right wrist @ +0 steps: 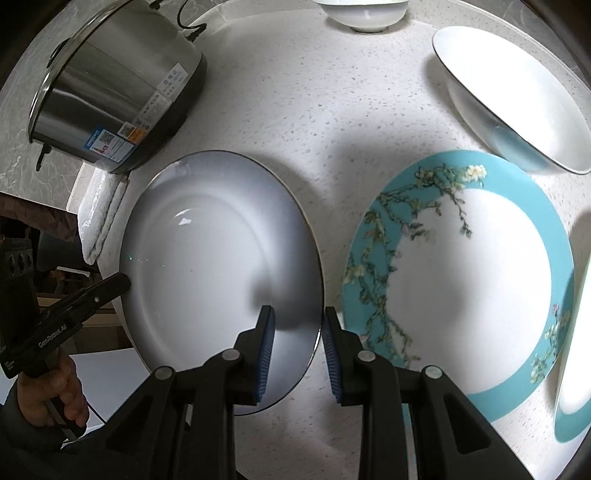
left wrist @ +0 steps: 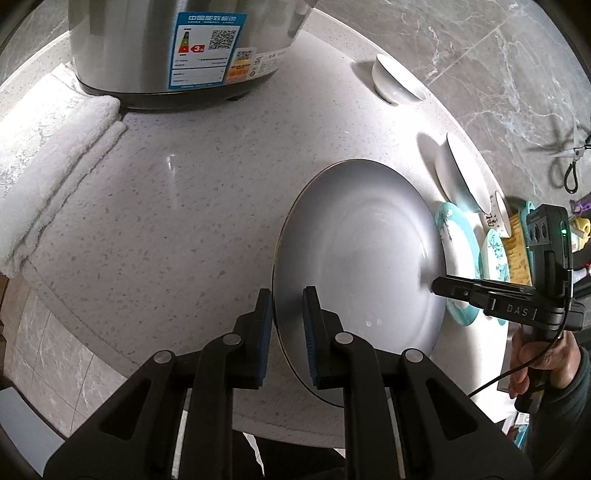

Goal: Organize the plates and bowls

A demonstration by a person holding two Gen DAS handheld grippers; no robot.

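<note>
A large white plate (left wrist: 354, 258) with a thin dark rim lies on the speckled counter (left wrist: 184, 206); it also shows in the right wrist view (right wrist: 207, 251). My left gripper (left wrist: 288, 314) is open, its fingers straddling the plate's near-left rim. My right gripper (right wrist: 299, 332) is open, its fingers straddling the plate's opposite rim. A teal floral plate (right wrist: 461, 284) lies beside the white plate. A white bowl (right wrist: 517, 96) with a dark rim and a small white bowl (right wrist: 364, 14) stand farther back.
A steel rice cooker (left wrist: 177, 48) stands at the back, with a folded white towel (left wrist: 48, 177) beside it. A second teal plate (right wrist: 569, 369) sits at the far right edge. The counter edge runs close behind my left gripper.
</note>
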